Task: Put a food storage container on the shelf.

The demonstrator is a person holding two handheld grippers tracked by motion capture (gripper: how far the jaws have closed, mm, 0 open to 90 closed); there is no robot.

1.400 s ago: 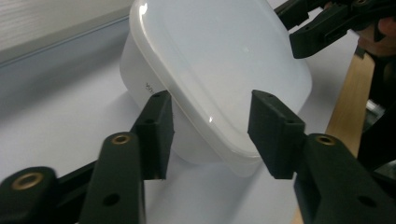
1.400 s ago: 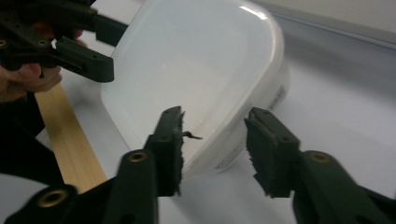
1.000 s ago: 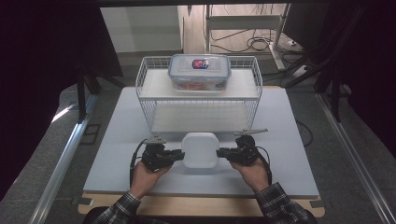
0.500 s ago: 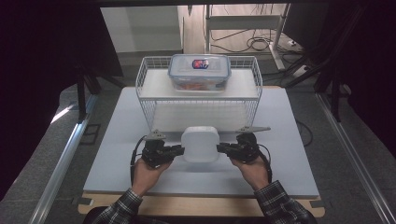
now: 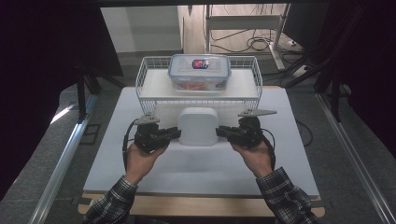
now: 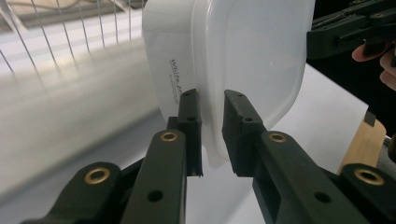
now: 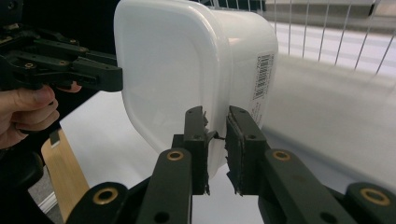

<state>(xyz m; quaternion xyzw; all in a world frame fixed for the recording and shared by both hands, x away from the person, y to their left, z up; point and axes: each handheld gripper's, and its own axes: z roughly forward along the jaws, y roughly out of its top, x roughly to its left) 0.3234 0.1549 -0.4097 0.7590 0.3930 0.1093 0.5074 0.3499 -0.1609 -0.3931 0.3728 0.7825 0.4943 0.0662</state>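
Observation:
A white plastic box (image 5: 198, 126) with its lid on hangs above the table, held between both grippers. My left gripper (image 5: 173, 134) is shut on the rim at the box's left side, and my right gripper (image 5: 222, 132) is shut on the rim at its right side. In the left gripper view the jaws (image 6: 211, 133) pinch the lid edge of the box (image 6: 243, 56). In the right gripper view the jaws (image 7: 215, 144) pinch the opposite edge of the box (image 7: 187, 65), with the other gripper (image 7: 79, 70) beyond it.
A white wire rack (image 5: 154, 91) stands just behind the lifted box, and a clear lidded container (image 5: 199, 71) with food sits on top of it. The white table top (image 5: 196, 168) has a wooden front edge (image 5: 205, 205). Metal rails run along both sides.
Both hands have lifted the white box straight up off the table; it now hangs close in front of the rack. The jaws have kept their grip.

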